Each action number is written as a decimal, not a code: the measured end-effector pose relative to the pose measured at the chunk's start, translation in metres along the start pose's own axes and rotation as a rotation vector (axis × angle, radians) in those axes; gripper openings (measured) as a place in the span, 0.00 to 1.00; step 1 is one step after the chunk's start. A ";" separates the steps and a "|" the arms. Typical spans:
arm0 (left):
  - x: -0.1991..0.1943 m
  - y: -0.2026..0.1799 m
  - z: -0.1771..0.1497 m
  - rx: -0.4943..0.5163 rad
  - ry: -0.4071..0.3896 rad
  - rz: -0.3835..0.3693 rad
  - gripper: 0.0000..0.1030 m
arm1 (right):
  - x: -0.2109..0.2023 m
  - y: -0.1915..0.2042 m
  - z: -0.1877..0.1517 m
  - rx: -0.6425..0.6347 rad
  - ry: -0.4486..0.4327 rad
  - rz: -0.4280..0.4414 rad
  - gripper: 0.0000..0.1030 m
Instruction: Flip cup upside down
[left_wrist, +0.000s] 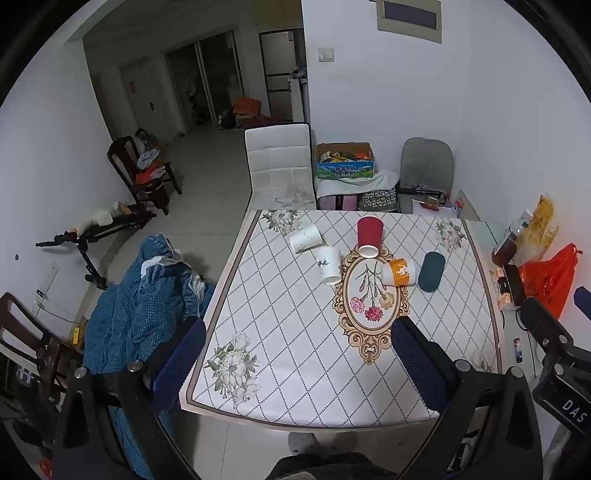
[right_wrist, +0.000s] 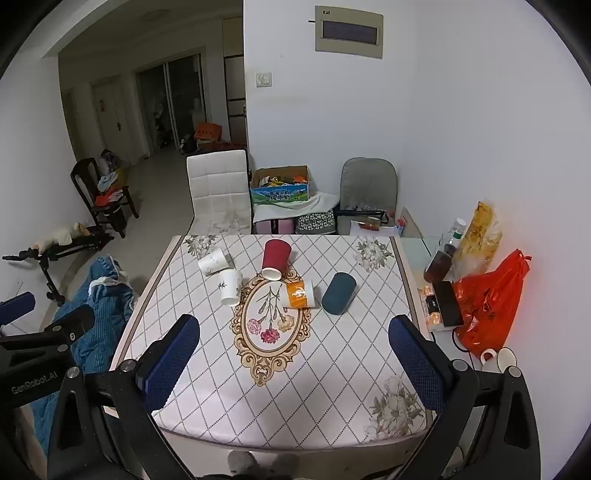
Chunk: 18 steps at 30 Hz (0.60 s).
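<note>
Patterned table (right_wrist: 332, 369) with five toppled cups (right_wrist: 275, 260); both claws (left_wrist: 299, 365) (right_wrist: 295, 365) apart, empty.

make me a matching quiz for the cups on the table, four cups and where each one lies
Cups:
1. red cup
2. orange cup
3. teal cup
4. plain white cup

Places:
A. farthest left, near the far-left flower print
B. farthest right of the cups
C. on its side at the oval's right edge
D. at the oval's top edge, farthest back

Pairs: 1-D, 2-C, 3-B, 4-A
</note>
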<state>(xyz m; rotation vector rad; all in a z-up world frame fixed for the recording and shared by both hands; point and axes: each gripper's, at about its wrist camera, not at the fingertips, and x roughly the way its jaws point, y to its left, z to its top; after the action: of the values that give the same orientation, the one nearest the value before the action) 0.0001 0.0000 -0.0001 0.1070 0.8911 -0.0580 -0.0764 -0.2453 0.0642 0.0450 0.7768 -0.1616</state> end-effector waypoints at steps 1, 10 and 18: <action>0.000 0.000 0.000 0.002 -0.001 0.002 1.00 | -0.001 0.000 0.000 0.005 -0.012 0.007 1.00; -0.003 -0.004 0.010 -0.001 -0.014 -0.007 1.00 | 0.003 -0.002 0.002 0.001 -0.006 -0.001 1.00; -0.004 -0.003 0.007 -0.004 -0.023 -0.007 1.00 | -0.002 0.001 0.000 -0.001 -0.017 0.000 1.00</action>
<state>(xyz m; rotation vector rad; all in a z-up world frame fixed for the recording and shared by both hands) 0.0028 -0.0036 0.0078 0.0993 0.8683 -0.0633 -0.0771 -0.2441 0.0655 0.0425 0.7604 -0.1617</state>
